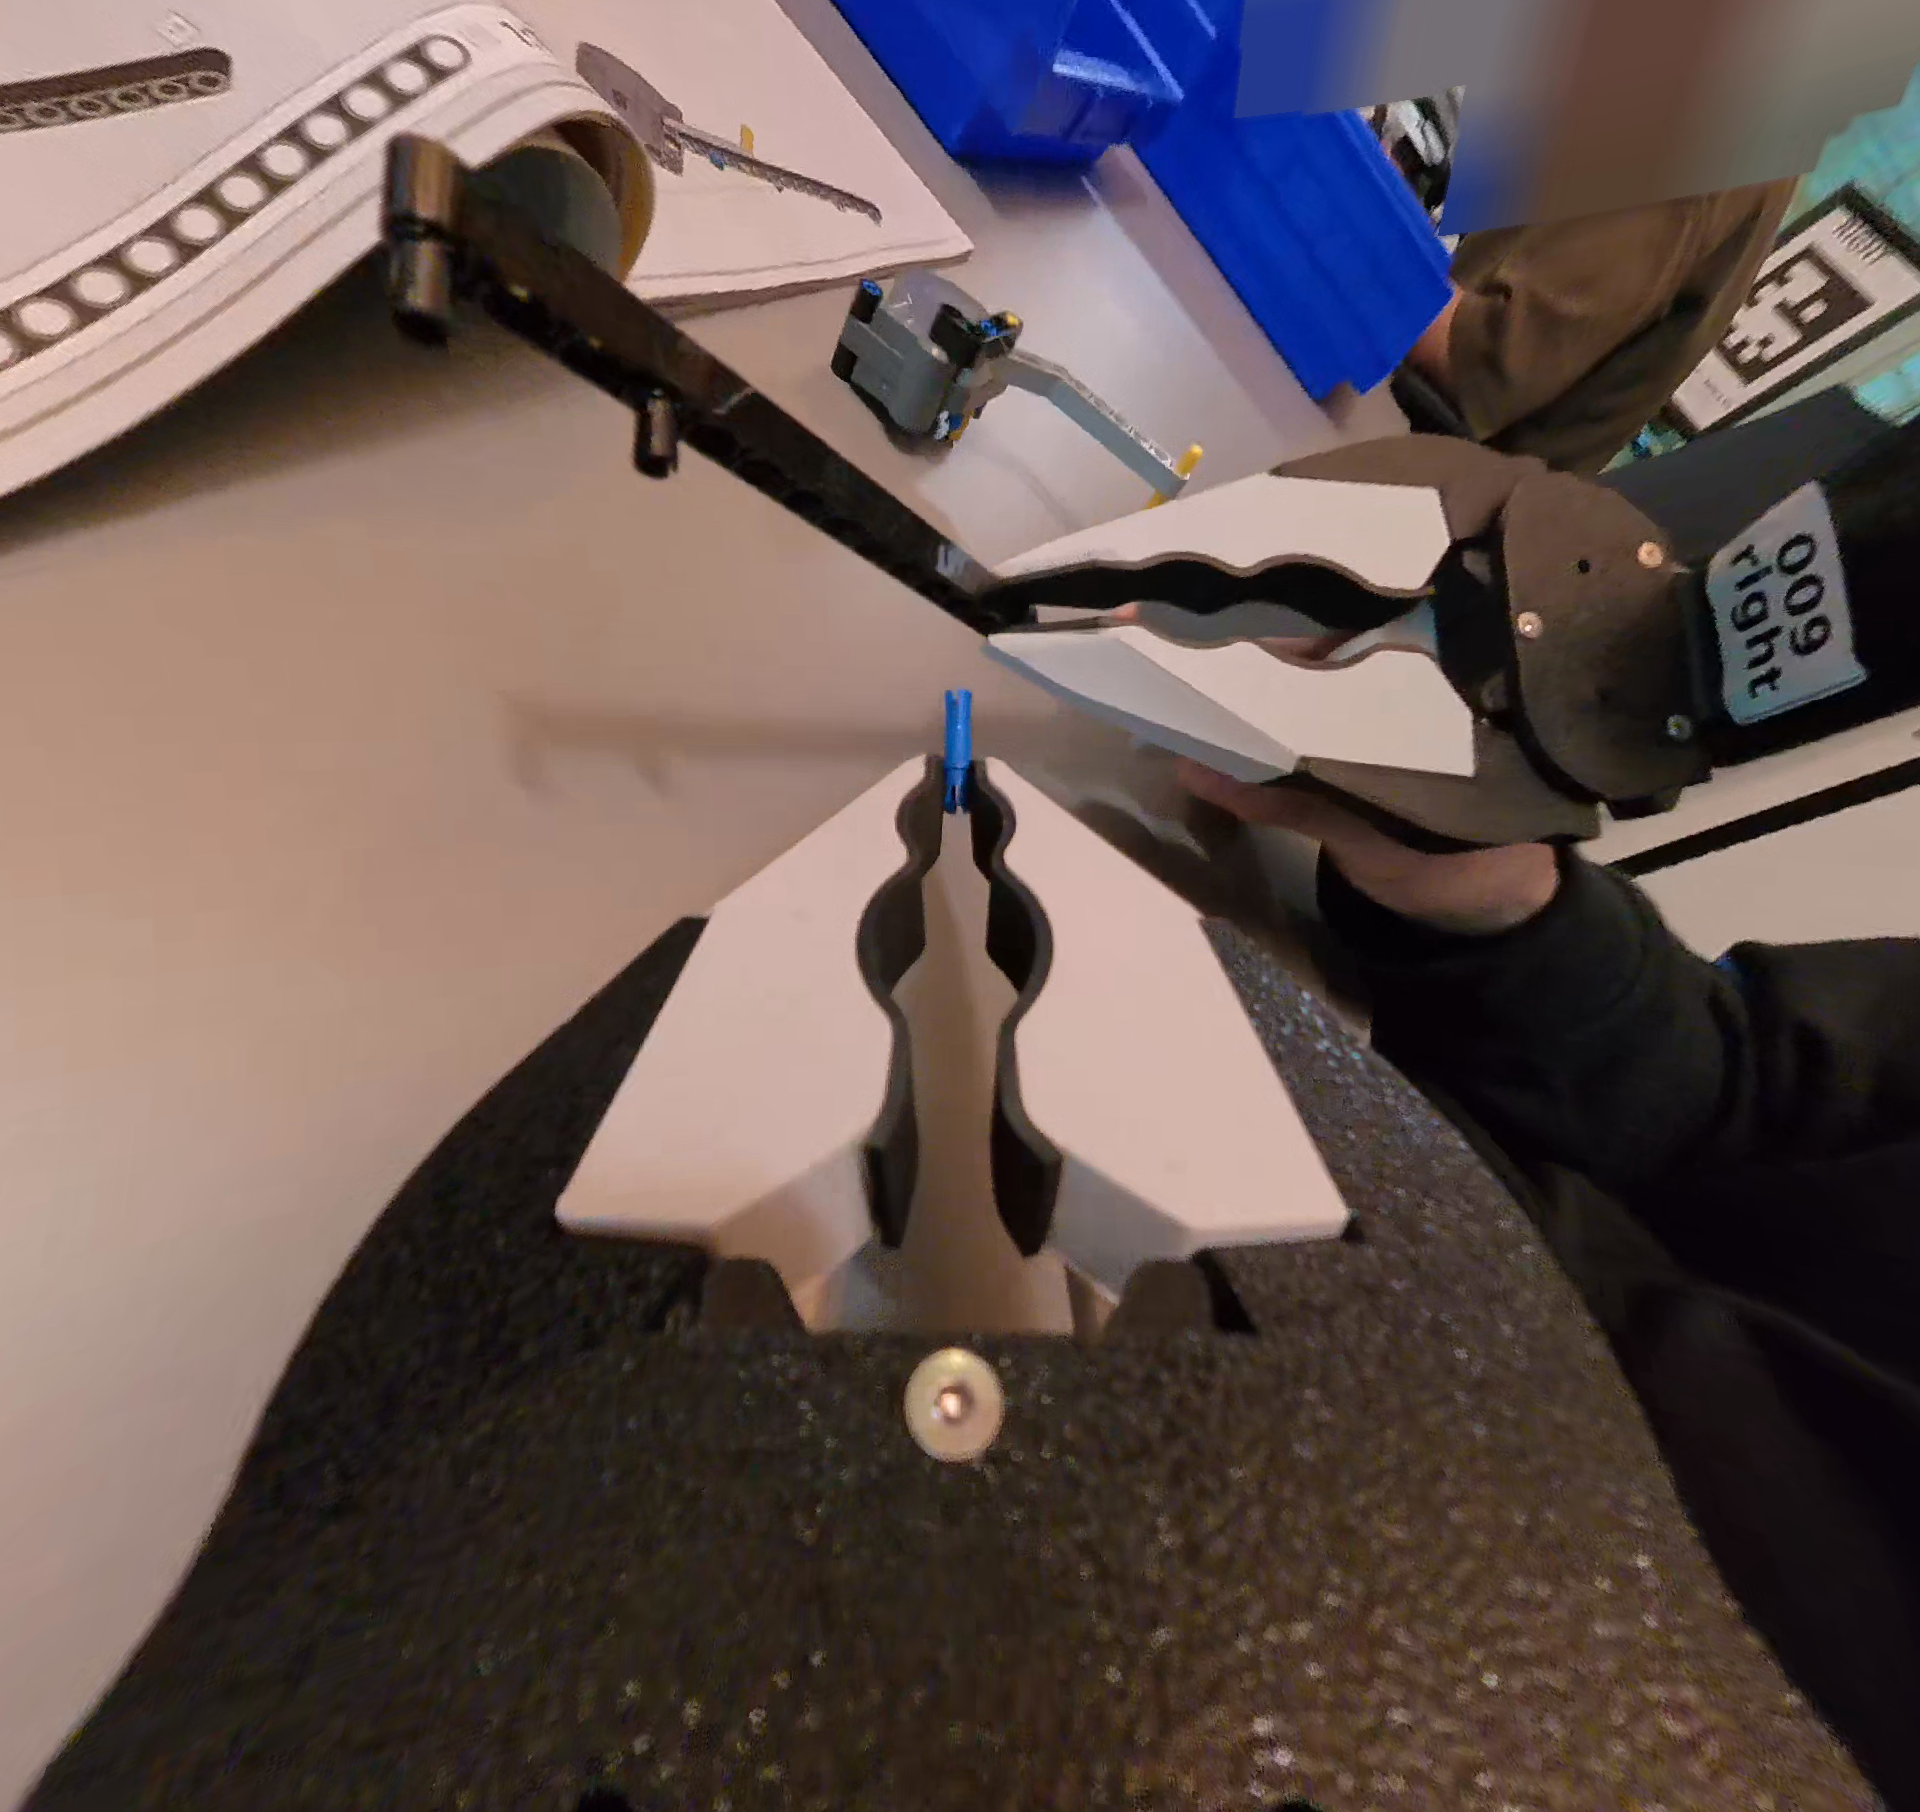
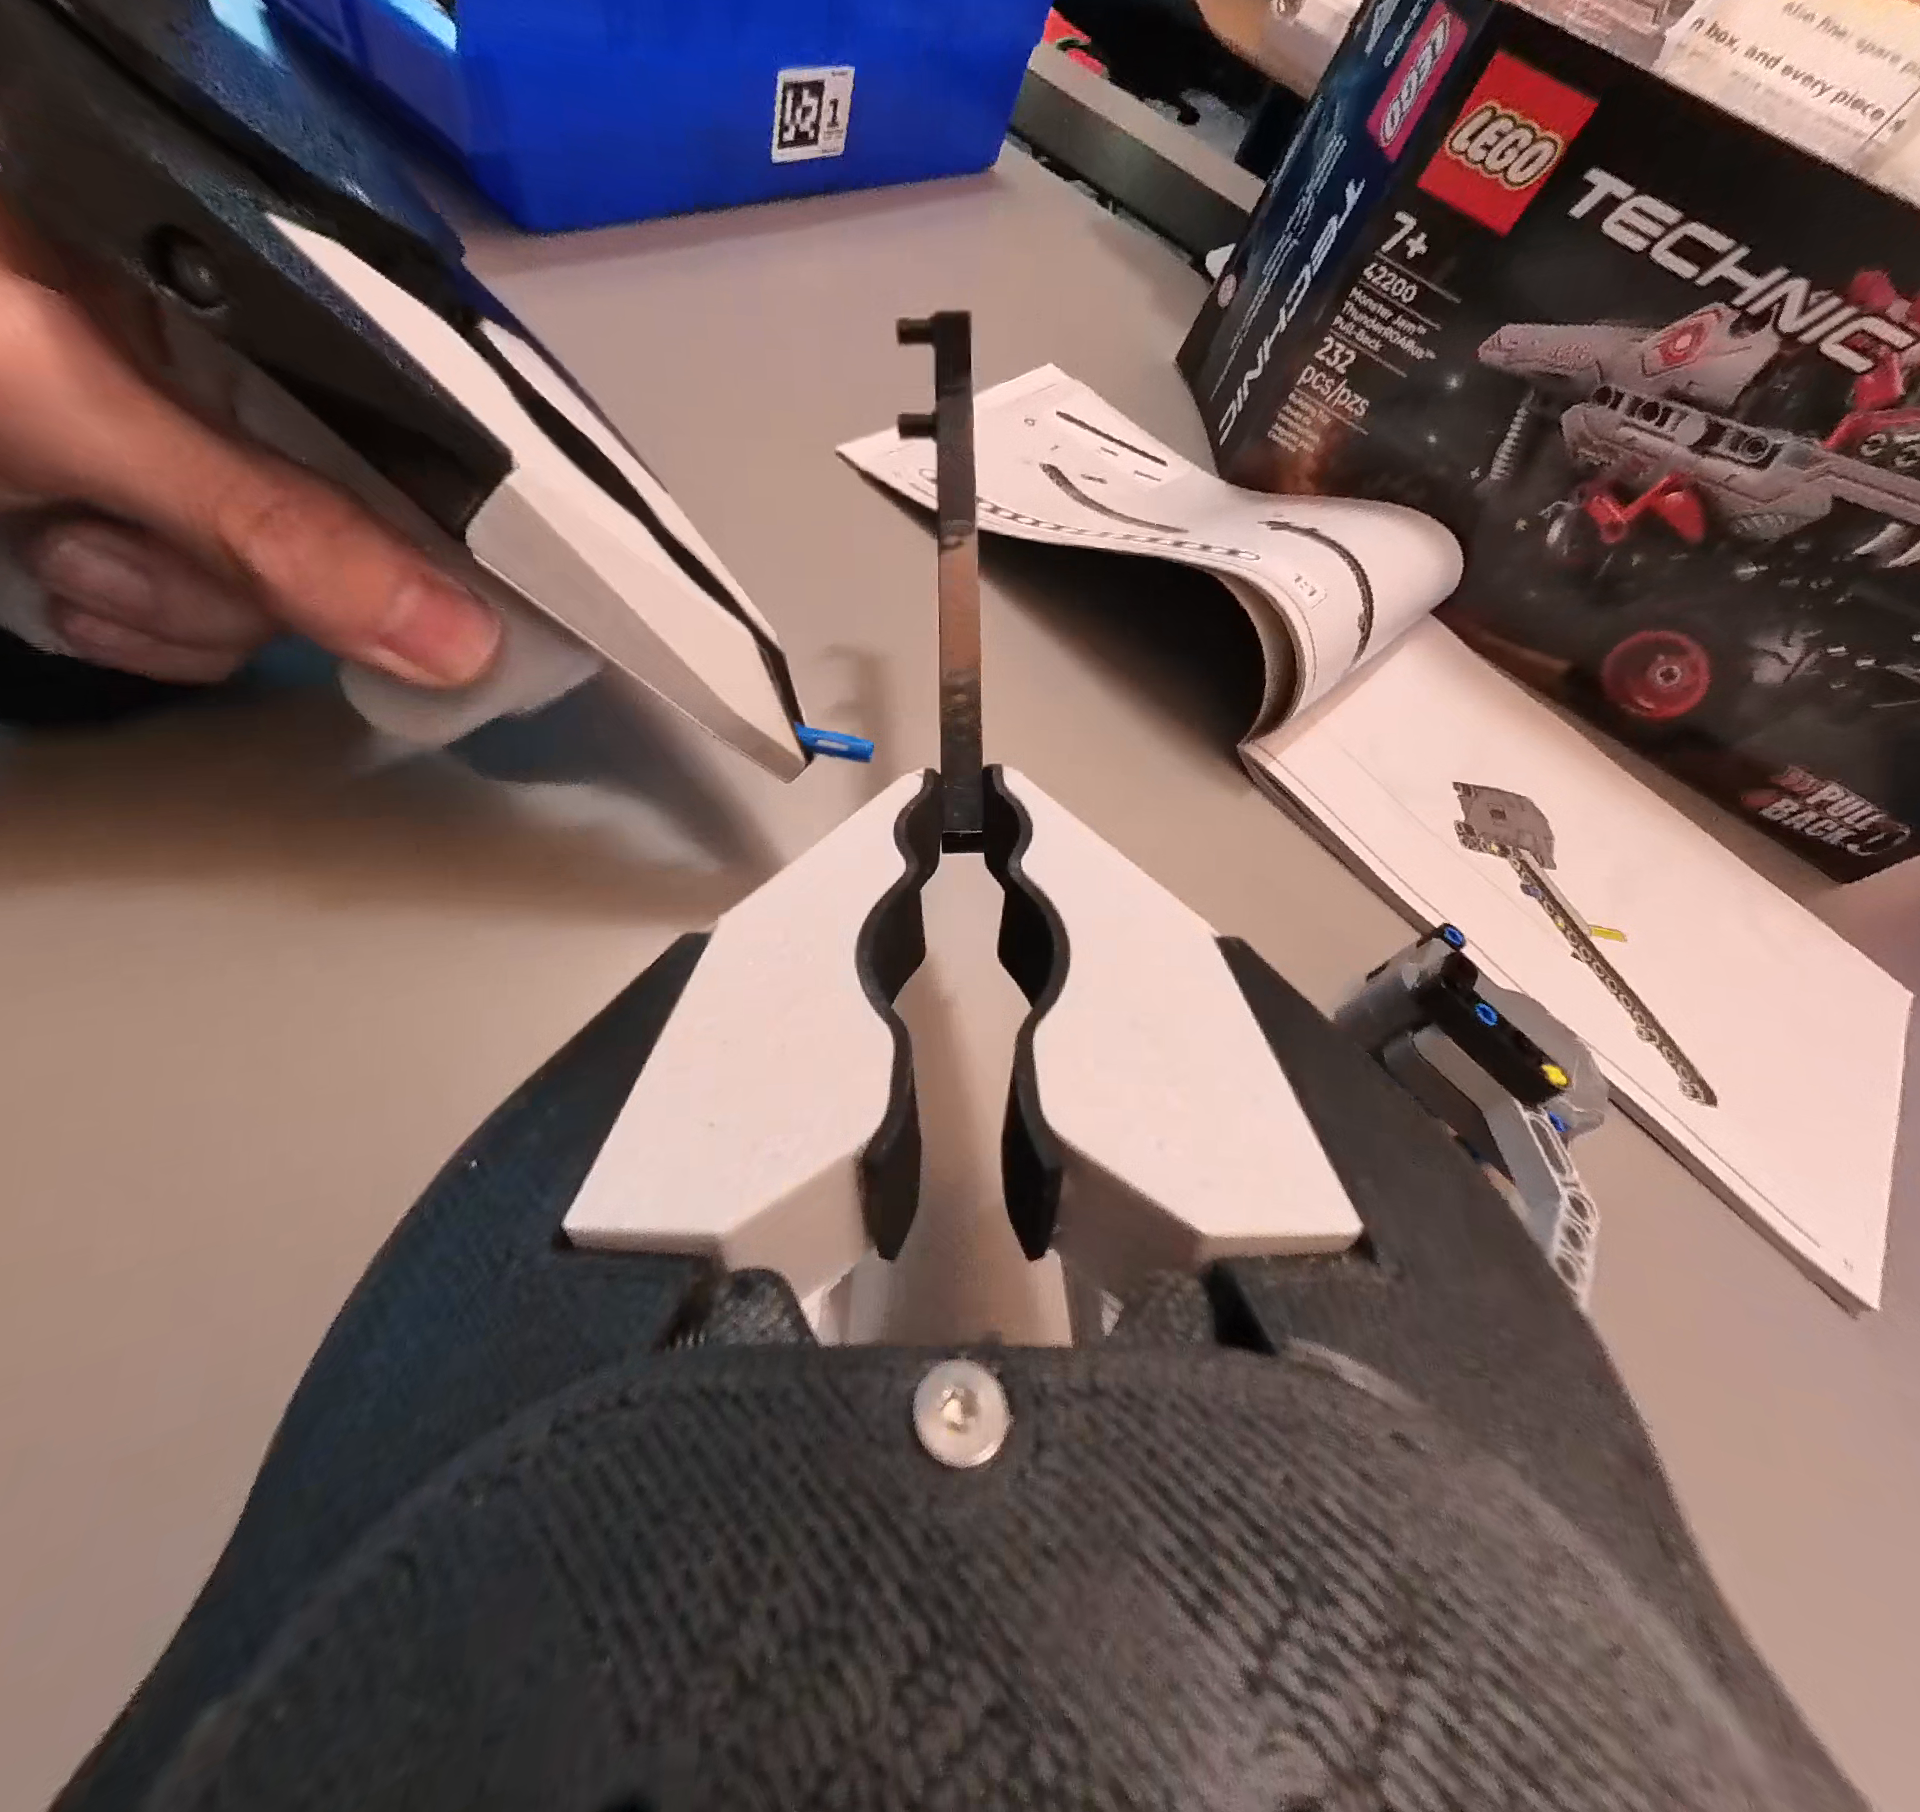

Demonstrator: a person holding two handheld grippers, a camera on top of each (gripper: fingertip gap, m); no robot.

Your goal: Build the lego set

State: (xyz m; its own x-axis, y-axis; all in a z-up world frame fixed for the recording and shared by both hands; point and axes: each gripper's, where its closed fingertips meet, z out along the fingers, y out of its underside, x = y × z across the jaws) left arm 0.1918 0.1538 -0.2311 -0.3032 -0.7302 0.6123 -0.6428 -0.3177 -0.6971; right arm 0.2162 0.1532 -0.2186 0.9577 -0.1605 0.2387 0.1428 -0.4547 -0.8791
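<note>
Left wrist view: left tongs pinch blue pin; right tongs grip black beam.

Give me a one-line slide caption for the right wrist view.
Right gripper holds a black beam upright; left gripper brings a blue pin alongside.

The lower end of the small blue plastic pin is hidden between the fingertips. The near end of the long black plastic beam is hidden likewise. Grey-and-black brick assembly partly behind the gripper body. Printed cardboard box cut off at right.
</note>
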